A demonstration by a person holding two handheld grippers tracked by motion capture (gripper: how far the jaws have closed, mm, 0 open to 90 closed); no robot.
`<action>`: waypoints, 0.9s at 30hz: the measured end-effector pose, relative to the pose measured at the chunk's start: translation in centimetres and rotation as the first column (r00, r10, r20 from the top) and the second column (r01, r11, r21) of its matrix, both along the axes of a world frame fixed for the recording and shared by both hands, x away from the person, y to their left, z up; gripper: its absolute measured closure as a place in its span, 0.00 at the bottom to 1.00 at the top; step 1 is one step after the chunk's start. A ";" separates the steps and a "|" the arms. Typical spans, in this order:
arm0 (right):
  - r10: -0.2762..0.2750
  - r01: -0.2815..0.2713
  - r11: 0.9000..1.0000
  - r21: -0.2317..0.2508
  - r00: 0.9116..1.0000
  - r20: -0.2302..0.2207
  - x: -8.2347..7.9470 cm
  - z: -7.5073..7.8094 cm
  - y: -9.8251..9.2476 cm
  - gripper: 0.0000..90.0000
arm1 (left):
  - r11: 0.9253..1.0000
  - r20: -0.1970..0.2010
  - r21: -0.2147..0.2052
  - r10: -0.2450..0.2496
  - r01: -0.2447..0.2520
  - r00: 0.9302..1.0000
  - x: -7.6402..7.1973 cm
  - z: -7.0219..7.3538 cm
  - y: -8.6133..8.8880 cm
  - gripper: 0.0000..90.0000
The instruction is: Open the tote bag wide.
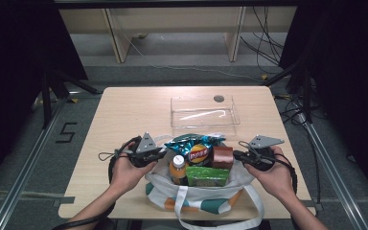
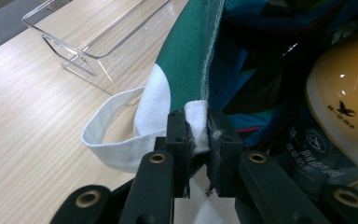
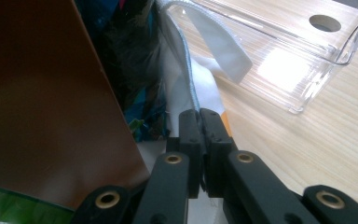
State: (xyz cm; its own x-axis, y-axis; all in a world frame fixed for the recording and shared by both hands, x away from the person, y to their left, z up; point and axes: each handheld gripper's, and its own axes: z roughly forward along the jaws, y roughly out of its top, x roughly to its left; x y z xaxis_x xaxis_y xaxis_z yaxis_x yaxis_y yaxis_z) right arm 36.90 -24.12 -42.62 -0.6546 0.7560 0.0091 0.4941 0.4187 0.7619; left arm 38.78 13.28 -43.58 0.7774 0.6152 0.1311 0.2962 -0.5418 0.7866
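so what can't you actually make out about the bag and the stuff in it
- Tote bag: its inside below the top layer, high view, covered by the chips bag, bottle, brown box and green packet.
- Green packet's print: high view, too small to read.
- Bottle label: left gripper view, cut off by the right edge.
- Brown box: right gripper view, cut off by the left edge, no marking shows.
- Bag handles: high view, partly cut off by the bottom edge.

Left gripper (image 1: 159, 154) and right gripper (image 1: 237, 154) both clamped, jaws pointing inward toward each other. Forearms enter from below, hands wrapped around the grips.
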 end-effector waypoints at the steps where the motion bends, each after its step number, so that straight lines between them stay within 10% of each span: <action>1: 0.011 -0.010 1.000 -0.007 1.000 0.019 0.1 -0.1 -0.1 0.99 | 1.000 0.002 0.000 0.001 -0.001 1.000 0.0 0.0 0.0 0.89; 12: 0.001 -0.001 1.000 0.007 1.000 -0.019 0.2 -0.2 -0.2 0.91 | 0.999 -0.019 -0.033 0.016 -0.016 1.000 -0.2 0.2 0.2 0.87; 27: -0.035 0.019 0.989 0.149 0.994 0.105 -0.1 3.6 -1.1 0.66 | 0.983 0.037 -0.178 0.045 -0.037 0.998 -2.1 1.5 2.8 0.47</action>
